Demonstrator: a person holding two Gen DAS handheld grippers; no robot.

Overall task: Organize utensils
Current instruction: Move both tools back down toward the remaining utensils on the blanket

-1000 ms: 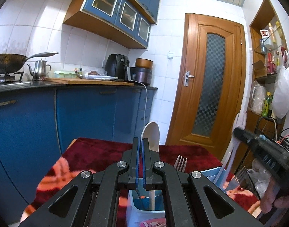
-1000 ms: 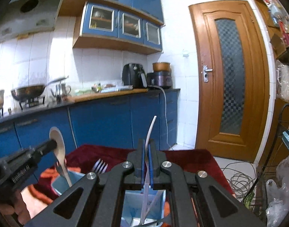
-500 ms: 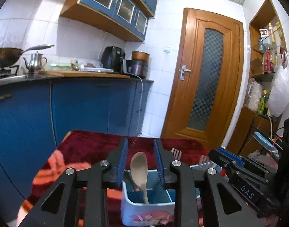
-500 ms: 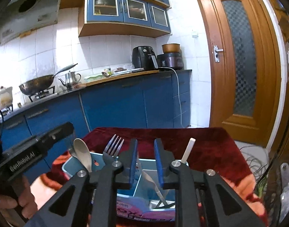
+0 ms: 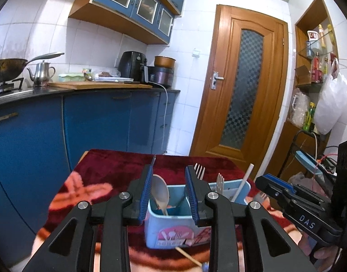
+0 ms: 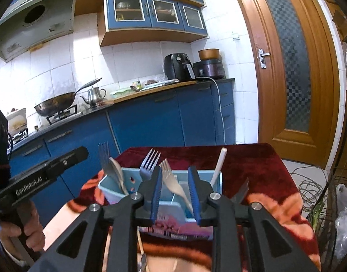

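Observation:
A light blue utensil holder [image 5: 173,229] [image 6: 114,189] stands on a red patterned cloth [image 5: 119,165]. A pale wooden spoon [image 5: 161,192] leans in its left compartment, straight ahead of my open, empty left gripper [image 5: 168,195]. Forks [image 5: 199,172] and a white stick-like handle [image 5: 242,184] stand in other compartments. My right gripper [image 6: 175,192] is open and empty just before the holder; a silver fork [image 6: 148,165], a pale fork [image 6: 173,181] and the white handle [image 6: 218,166] rise from it. A thin stick [image 5: 188,256] lies on the cloth in front.
Blue kitchen cabinets [image 5: 94,122] with a wok, kettle and air fryer on the counter stand behind the table. A wooden door [image 5: 239,90] is at the back right. Shelves, bags and cables [image 6: 309,190] sit to the right of the table.
Both grippers were shut, the left on the wooden spoon and the right on the white-handled utensil. Both opened, left the utensils in the holder, and drew back a little.

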